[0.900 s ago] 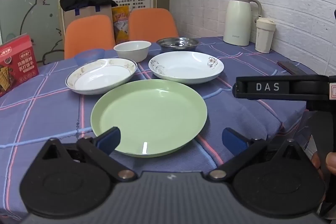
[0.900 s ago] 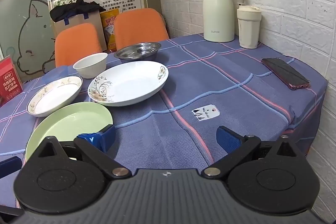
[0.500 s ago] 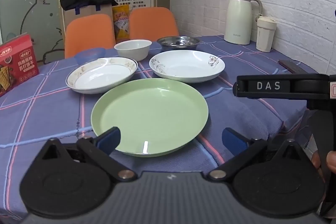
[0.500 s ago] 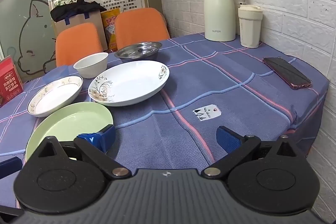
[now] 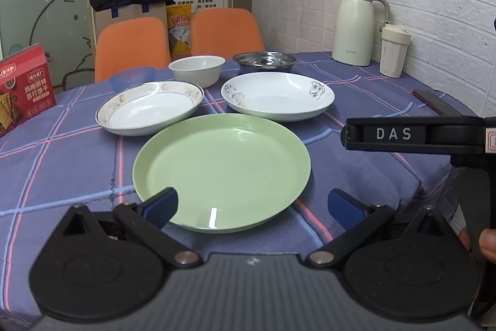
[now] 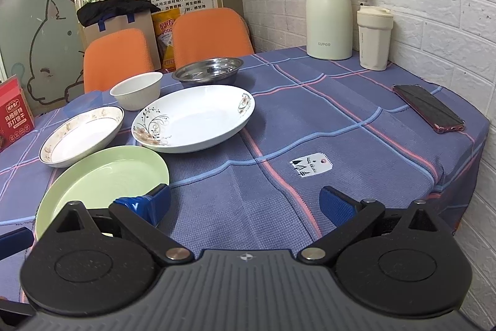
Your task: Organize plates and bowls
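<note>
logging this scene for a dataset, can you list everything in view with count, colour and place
green plate: 1, light green, nearest, table front
rimmed plate: 1, white with brownish rim, behind green plate, left
floral plate: 1, white with flower print, behind green plate, right
white bowl: 1, white, behind the plates
blue bowl: 1, translucent blue, left of white bowl
steel dish: 1, silver, table back
flask: 1, cream, by brick wall
cup: 1, cream, right of flask
phone: 1, dark, table right edge
box: 1, red, table left
chairs: 2, orange, behind table
table: 1, blue plaid cloth
left gripper: 1, black with blue pads, open over green plate
right gripper: 1, same, open
</note>
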Demonstrator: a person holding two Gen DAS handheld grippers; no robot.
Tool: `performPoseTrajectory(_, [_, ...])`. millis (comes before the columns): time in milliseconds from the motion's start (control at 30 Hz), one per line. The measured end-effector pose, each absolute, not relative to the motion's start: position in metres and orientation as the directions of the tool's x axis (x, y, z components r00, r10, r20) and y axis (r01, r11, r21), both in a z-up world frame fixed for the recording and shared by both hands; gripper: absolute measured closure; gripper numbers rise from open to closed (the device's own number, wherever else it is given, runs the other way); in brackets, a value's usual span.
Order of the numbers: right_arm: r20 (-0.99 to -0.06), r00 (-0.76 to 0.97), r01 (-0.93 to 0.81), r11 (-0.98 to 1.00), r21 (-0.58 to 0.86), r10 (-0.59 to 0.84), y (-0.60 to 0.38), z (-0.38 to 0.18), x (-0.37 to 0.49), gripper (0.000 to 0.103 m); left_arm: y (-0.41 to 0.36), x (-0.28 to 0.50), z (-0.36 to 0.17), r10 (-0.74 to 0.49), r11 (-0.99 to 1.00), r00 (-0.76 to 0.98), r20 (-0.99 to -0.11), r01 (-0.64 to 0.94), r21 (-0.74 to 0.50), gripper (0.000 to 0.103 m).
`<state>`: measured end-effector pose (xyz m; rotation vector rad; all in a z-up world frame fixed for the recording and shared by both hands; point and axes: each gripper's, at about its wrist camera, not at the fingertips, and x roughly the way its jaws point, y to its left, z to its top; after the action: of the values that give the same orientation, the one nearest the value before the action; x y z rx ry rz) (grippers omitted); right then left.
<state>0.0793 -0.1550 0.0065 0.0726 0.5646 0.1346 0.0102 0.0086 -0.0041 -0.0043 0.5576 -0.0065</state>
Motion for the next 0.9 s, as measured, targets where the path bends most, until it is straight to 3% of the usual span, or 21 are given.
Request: performPoseTrajectory(900, [-0.515, 0.844, -0.115, 0.988, 0.104, 0.152, -0.155, 0.008, 0.074, 0.013, 0.009, 0.004, 0.001, -0.013, 1.0, 0.855, -0.518, 0.011, -0.008, 0.0])
